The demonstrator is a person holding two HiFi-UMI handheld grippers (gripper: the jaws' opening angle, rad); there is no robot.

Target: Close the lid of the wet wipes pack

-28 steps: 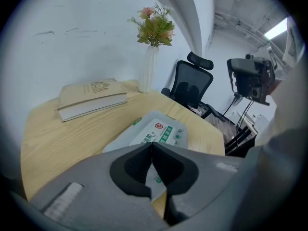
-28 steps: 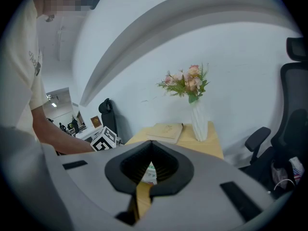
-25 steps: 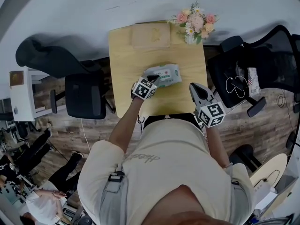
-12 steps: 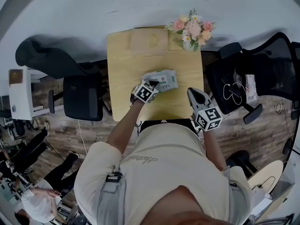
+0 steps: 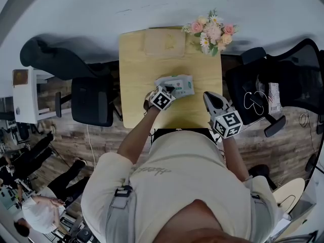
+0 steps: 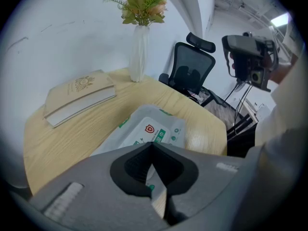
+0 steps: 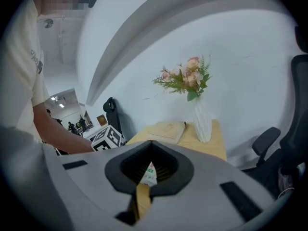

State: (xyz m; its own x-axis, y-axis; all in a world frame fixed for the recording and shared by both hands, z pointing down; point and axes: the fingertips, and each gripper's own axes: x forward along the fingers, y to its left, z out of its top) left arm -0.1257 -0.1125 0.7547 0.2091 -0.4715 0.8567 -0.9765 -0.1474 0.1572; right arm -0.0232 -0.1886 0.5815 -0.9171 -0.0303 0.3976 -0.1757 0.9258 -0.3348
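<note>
A black chair stands at the left of the wooden table, which sits against a white wall. My left gripper points steeply down at the near left end of the pack. The pack lies about mid-table with its printed face up. The left jaws are pinched fully together and hold nothing. Their tips sit over the white lid, which looks flat on the pack. I cannot tell whether the tips actually press on it. Beyond the pack, a closed beige book lies at the table's far edge, well apart from it. To the right of the book, pink and white flowers stand in a white vase at the far right corner. My right gripper hangs near the table's near right corner, apart from the pack and aimed across the tabletop. Its jaws too are closed tip to tip, with nothing gripped. A sliver of the pack shows only through the hollow behind the tips. At the far right, a black mesh chair carries a cable and a small packet on its seat.
</note>
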